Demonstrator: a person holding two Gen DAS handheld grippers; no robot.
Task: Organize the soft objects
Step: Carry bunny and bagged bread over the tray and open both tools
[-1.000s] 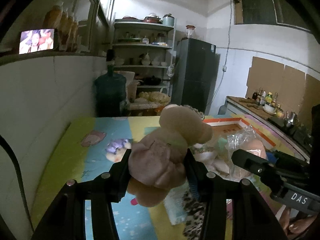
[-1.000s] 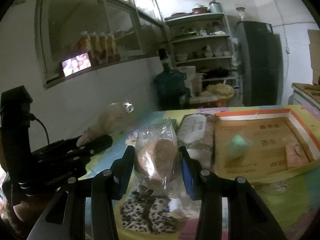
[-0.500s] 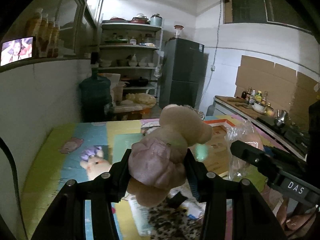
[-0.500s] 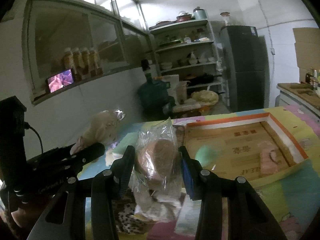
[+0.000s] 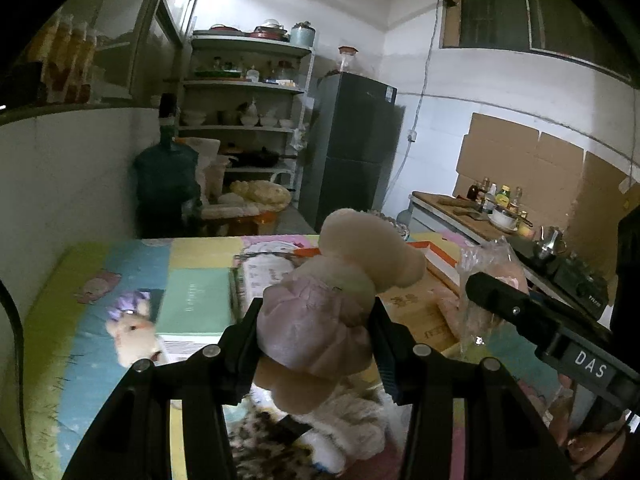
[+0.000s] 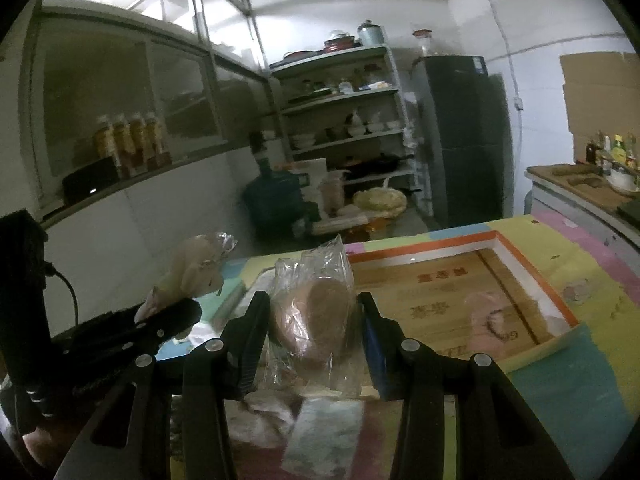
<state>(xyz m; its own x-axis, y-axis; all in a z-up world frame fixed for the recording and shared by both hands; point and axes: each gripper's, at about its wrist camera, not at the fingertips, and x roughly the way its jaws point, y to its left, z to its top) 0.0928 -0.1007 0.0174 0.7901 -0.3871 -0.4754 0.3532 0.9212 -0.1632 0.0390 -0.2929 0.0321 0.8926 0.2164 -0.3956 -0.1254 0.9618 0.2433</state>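
Both grippers loaded above the table

Left gripper (image 5: 316, 332) clamps a plush toy (image 5: 332, 292) — right gripper (image 6: 314, 324) clamps a bagged bun (image 6: 312, 316) (clear wrapper), beside the orange-rimmed tray (image 6: 532, 280).

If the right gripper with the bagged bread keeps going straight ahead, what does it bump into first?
Probably the shallow orange-rimmed box lying on the table just beyond the right gripper. The bagged bread between its jaws would likely reach the near edge or wooden floor first, though depth is hard to judge here.

White letters "DAS" stand on a small label on the right tool (image 5: 496, 300), seen right of the left tool. Printing on the wooden tray (image 6: 460, 292) is unreadable.
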